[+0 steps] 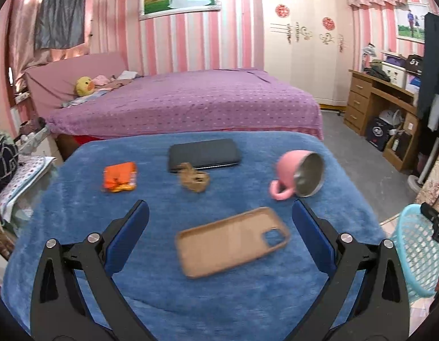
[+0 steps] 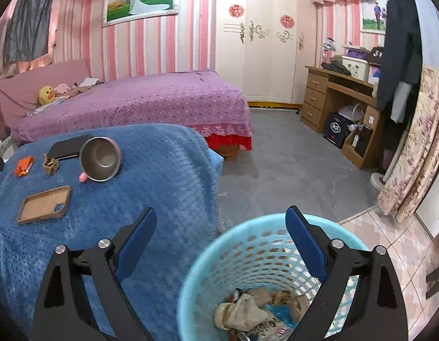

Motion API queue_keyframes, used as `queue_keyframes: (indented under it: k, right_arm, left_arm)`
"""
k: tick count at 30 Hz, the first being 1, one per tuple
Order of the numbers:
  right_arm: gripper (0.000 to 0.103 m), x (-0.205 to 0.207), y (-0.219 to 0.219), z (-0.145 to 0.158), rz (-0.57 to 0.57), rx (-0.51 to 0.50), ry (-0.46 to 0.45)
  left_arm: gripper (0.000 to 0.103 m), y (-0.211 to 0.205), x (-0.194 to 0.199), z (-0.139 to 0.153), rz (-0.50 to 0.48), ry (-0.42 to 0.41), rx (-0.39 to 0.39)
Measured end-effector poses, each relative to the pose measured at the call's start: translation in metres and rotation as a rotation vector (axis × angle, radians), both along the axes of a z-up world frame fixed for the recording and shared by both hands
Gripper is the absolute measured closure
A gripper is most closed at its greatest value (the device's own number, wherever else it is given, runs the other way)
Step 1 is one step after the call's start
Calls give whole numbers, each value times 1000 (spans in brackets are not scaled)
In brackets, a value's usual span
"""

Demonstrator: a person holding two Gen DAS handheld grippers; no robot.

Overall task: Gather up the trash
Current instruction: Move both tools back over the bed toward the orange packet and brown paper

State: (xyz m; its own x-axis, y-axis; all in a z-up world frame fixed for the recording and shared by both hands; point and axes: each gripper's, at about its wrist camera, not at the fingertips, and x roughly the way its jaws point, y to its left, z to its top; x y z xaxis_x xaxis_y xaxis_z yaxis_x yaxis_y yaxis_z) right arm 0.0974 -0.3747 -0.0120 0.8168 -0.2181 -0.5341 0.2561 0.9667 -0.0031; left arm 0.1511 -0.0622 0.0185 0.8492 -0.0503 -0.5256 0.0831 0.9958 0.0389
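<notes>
On the blue blanket-covered table (image 1: 191, 298) lie an orange snack wrapper (image 1: 119, 176) at the far left and a crumpled brown scrap (image 1: 194, 180) in the middle. My left gripper (image 1: 219, 213) is open and empty, hovering over a tan phone case (image 1: 230, 241). My right gripper (image 2: 220, 218) is open and empty above the light blue mesh trash basket (image 2: 247, 244), which holds crumpled paper and wrappers (image 2: 247, 309). The wrapper (image 2: 24, 165) and scrap (image 2: 50, 164) also show in the right wrist view.
A pink mug (image 1: 299, 174) lies tipped on its side at the right. A dark tablet (image 1: 203, 155) lies at the far edge. The basket (image 1: 418, 250) stands on the floor right of the table. A purple bed (image 1: 191, 99) is behind; a wooden desk (image 1: 375, 99) at right.
</notes>
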Motion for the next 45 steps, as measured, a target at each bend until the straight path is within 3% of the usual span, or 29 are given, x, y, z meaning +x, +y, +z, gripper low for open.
queue_keyframes:
  k: [11,19,30,33,39,44,45]
  right_arm:
    - [13,28,51,-12,78,28,30]
    - [13,48,100,-4,153,25,23]
    - [13,117,189,16,300,-5,33]
    - [13,144,216,18,347,-15,47]
    - [13,192,266,3,455,-70,72]
    - [14,231,295,-22,514,-35,158]
    - [19,238,300,-28,525,-36,177]
  left_arm:
    - [6,104,15,-10,151,20,26]
    - [6,163,24,-1,216,12,68]
    - [6,239,48,30,293,4,-25]
    - [6,247,64,31,307,13,-5]
    - [6,257,83,15,317,45,-32]
    - [6,265,100,-17,339,113,-59]
    - [6,265,104,-22,339,129,-64]
